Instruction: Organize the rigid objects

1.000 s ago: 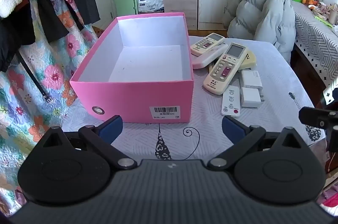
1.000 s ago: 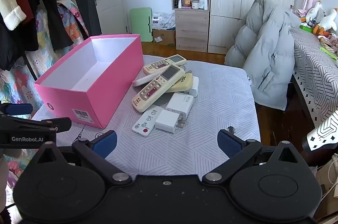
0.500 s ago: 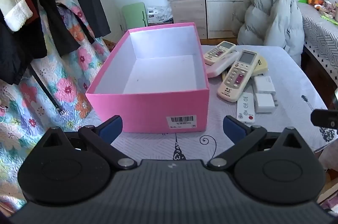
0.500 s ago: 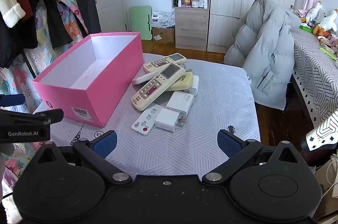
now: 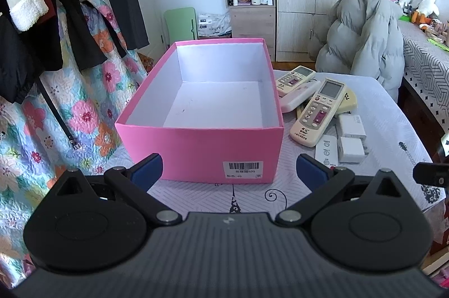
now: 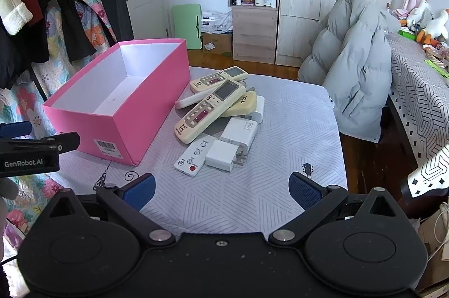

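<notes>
Left gripper (image 5: 228,170): jaws wide apart, holding nothing, poised above the near edge of the table (image 5: 393,112), facing the short labelled end of the box. Right gripper (image 6: 221,192): jaws equally wide, holding nothing, poised over bare cloth at the near side, with the pile of objects beyond it.

Pink box (image 5: 196,149): one, open-topped, white inside, nothing in it; stands on the left part of the table; one barcode label (image 5: 243,168) on its near wall.

Remote controls, right of the box, in one loose pile:
- cream remotes with screens: two; the nearer (image 6: 209,111) lies on top of the pile, the farther (image 6: 219,79) behind it.
- pale pink-white remote (image 6: 190,100): one, partly under the others, just beside the box wall.
- yellowish remote (image 6: 242,104): one, face down, under the nearer cream one.
- small flat white remote (image 6: 195,156) with red button: one, nearest of all.

White chargers: three; one (image 6: 223,155) touching the small remote, one (image 6: 240,133) marked 90W behind it, one (image 6: 259,108) farther, partly hidden.

Grey puffer jacket (image 6: 348,59): one, at the far right.
</notes>
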Available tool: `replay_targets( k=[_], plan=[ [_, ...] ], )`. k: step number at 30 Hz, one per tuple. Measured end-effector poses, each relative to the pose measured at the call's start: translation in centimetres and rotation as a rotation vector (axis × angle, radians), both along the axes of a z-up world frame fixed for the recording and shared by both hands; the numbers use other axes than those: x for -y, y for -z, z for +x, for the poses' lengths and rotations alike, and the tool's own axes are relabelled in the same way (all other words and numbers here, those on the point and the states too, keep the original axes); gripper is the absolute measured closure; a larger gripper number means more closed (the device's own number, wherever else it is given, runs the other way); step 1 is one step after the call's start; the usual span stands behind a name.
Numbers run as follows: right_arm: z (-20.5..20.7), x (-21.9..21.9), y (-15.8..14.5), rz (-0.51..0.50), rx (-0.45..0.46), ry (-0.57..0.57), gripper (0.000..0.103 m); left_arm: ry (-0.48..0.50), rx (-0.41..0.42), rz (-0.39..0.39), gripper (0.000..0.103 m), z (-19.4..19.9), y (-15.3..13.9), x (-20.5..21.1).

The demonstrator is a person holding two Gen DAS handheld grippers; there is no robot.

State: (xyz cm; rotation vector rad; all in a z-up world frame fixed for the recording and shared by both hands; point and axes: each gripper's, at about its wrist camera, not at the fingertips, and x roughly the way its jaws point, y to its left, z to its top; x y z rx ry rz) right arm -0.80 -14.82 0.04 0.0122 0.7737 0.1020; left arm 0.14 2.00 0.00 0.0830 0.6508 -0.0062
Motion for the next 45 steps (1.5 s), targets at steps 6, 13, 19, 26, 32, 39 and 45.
replay_targets(
  k=[6,13,19,26,32,39,45],
  plan=[
    [-0.05,-0.09,0.01,-0.004,-0.004,-0.004,0.001,0.024,-0.007,0.005,0.0,0.05,0.02,0.15],
    [0.0,-0.04,0.08,-0.005,-0.006,-0.006,0.001,0.016,-0.012,-0.008,0.0,0.1,-0.05,-0.03],
    [0.03,-0.07,0.12,-0.006,-0.01,-0.004,0.001,0.013,-0.02,-0.01,0.0,0.27,-0.02,-0.16],
    [0.0,-0.08,0.15,-0.021,-0.012,0.005,0.001,0.007,-0.021,-0.006,0.0,0.38,0.06,-0.21],
    [0.03,0.12,0.15,-0.034,-0.012,0.026,0.001,0.008,-0.025,-0.003,0.0,0.4,0.23,-0.19],
    [0.04,0.07,0.18,-0.036,-0.016,0.025,0.001,0.003,-0.027,0.003,0.0,0.55,0.31,-0.22],
    [0.07,0.06,0.23,-0.035,-0.015,0.025,0.001,0.009,-0.027,-0.002,0.0,0.48,0.3,-0.21]
  ],
)
